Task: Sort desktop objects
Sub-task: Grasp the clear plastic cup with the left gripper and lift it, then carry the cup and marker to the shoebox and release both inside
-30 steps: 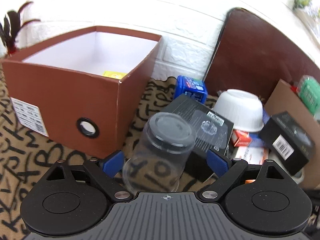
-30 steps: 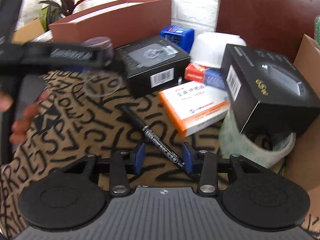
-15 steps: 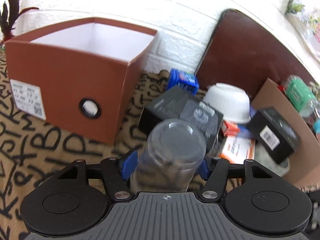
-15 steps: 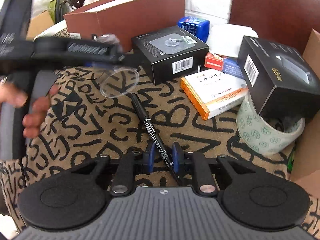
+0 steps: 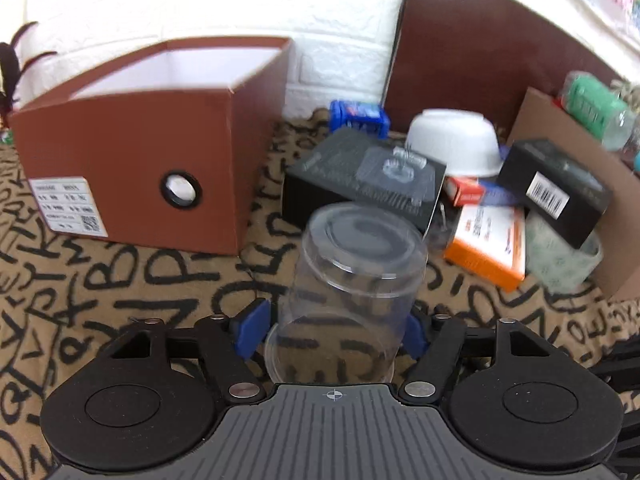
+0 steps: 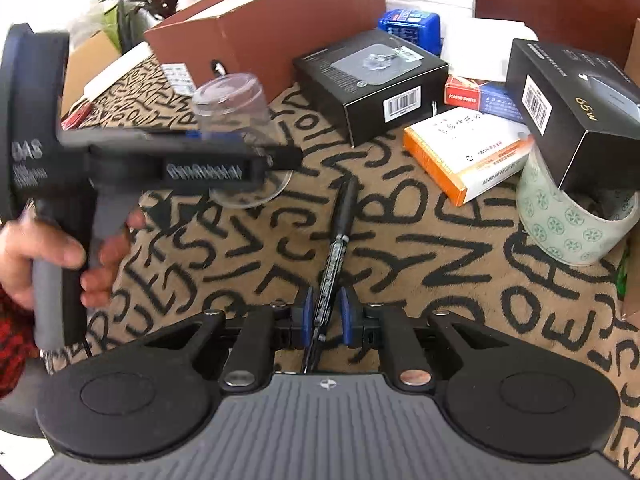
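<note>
L gripper (image 5: pixel 334 326) clamps clear cup (image 5: pixel 352 276); R gripper (image 6: pixel 326 314) pinches marker (image 6: pixel 336 248); lettered cloth (image 6: pixel 420 248), brick wall (image 5: pixel 200 0).

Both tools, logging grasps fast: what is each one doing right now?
Left tool: closed on the clear plastic cup, held upside down above the cloth.
Right tool: closed around the black marker.

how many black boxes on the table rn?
2. One black box lies on the cloth by the brown storage box; the other black box sits tilted on the tape roll at right. More may be hidden.
</note>
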`<state>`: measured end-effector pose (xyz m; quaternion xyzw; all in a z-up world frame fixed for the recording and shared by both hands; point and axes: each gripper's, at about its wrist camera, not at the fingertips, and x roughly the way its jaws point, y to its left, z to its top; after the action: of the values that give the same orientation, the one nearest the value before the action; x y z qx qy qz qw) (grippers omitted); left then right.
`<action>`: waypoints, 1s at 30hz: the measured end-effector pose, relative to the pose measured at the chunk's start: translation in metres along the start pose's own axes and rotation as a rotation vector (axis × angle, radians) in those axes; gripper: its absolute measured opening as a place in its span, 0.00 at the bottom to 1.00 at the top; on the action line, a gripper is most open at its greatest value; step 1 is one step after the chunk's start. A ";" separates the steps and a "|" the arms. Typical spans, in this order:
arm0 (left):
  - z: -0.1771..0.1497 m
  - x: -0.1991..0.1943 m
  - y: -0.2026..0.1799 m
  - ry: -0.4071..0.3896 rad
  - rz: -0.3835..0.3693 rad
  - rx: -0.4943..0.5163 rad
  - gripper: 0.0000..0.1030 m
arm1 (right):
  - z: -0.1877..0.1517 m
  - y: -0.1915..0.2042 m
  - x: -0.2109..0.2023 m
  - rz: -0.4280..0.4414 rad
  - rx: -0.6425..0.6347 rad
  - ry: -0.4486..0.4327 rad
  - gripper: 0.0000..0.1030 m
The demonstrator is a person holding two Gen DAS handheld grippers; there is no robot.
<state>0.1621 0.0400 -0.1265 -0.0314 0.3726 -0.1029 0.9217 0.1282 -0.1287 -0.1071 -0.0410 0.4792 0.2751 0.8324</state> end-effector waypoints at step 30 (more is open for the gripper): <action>-0.008 -0.058 -0.008 0.008 -0.047 -0.015 0.54 | -0.004 0.013 -0.022 0.021 0.129 -0.076 0.10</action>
<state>0.1139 0.0443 -0.0917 -0.0469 0.3760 -0.1218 0.9174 0.1104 -0.1283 -0.0890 0.0282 0.4643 0.2535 0.8481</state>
